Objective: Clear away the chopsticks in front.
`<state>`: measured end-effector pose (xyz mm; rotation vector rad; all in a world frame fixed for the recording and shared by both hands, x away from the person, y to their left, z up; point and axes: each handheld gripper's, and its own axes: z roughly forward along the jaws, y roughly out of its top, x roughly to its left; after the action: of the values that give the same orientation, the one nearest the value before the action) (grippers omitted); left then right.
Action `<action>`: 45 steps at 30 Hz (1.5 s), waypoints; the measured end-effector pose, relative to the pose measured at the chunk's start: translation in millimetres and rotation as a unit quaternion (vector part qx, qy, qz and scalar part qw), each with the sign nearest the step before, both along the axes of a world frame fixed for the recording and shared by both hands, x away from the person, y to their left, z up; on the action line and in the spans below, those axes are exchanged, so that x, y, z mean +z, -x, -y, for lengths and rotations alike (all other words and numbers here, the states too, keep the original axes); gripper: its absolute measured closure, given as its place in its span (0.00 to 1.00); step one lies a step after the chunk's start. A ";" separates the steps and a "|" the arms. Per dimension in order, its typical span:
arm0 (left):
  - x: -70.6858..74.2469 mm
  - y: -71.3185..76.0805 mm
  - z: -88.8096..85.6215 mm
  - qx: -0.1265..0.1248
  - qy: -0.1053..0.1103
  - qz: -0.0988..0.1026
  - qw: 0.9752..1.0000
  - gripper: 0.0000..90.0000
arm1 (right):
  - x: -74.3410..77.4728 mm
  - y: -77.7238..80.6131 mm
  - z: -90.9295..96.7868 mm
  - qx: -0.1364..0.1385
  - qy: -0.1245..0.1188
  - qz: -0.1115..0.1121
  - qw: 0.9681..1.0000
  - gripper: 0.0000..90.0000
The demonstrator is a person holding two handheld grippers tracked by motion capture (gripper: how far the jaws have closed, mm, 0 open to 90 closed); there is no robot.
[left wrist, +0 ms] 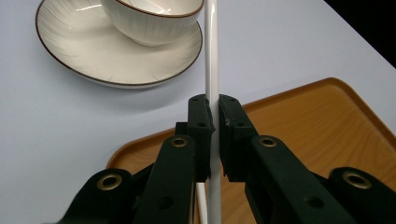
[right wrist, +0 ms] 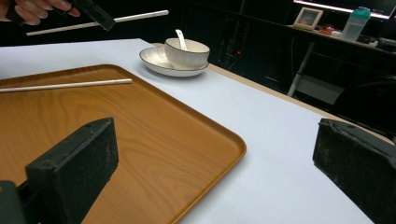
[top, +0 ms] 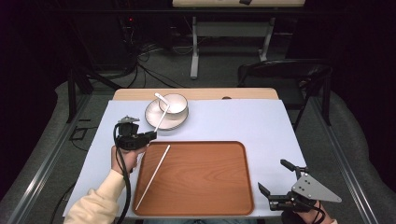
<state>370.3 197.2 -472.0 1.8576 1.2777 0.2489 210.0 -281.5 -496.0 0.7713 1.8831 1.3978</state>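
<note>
My left gripper [top: 152,135] is shut on a white chopstick [top: 162,119], held in the air just off the wooden tray's [top: 196,177] far left corner. The stick points toward the bowl [top: 173,103]. In the left gripper view both black pads clamp the chopstick [left wrist: 212,70] at mid-length. A second white chopstick [top: 152,177] lies slantwise on the tray's left part. My right gripper [top: 272,175] rests at the tray's near right corner, jaws wide apart with nothing between them. Its own view shows the lying chopstick [right wrist: 65,85] and the held chopstick [right wrist: 135,17].
A white bowl with a spoon [top: 161,97] in it stands on a white plate [top: 154,119] at the back of the pale blue mat [top: 243,121]. A black chair [top: 285,74] stands beyond the table's far right corner.
</note>
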 end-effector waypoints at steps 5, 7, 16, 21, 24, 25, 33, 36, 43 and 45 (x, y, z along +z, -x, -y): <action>-7.6 8.5 3.1 -0.002 -0.001 -0.003 1.000 0.94 | 0.2 1.0 0.0 -0.002 -0.002 0.001 1.000 0.00; -11.9 13.2 2.2 0.000 -0.001 -0.003 1.000 0.94 | 0.2 0.9 -0.1 -0.002 -0.001 0.001 1.000 0.00; -21.7 23.7 -0.2 0.003 -0.009 -0.009 1.000 0.94 | 0.6 0.9 -0.6 -0.001 -0.001 0.002 1.000 0.00; -25.7 30.2 -1.8 0.010 -0.011 -0.012 1.000 0.94 | 0.8 1.6 -0.1 0.000 -0.002 0.003 1.000 0.00; -31.7 33.8 -4.1 0.010 -0.019 -0.014 1.000 0.94 | 1.0 1.3 -0.8 0.000 -0.003 0.002 1.000 0.00; -34.0 34.4 -5.4 0.012 -0.021 -0.019 1.000 0.94 | 1.0 1.3 -1.4 0.001 -0.002 0.002 1.000 0.00; -49.4 40.2 -8.1 0.025 -0.034 -0.051 0.998 0.94 | 1.0 0.8 -1.2 0.001 -0.001 0.003 1.000 0.00; -53.3 41.5 -5.1 0.025 -0.042 -0.063 0.997 0.94 | 0.9 0.3 -1.4 0.001 -0.001 0.002 1.000 0.00; -60.5 45.5 -2.0 0.023 -0.057 -0.084 0.995 0.94 | 1.0 0.0 -1.8 0.001 0.000 0.000 1.000 0.00; -61.7 46.0 -2.5 0.024 -0.059 -0.088 0.994 0.94 | 0.9 0.0 -1.7 0.001 0.000 0.000 1.000 0.00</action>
<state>324.2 199.7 -533.7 1.9859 1.4559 0.1939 210.0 -279.8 -495.0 0.7694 1.8840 1.4002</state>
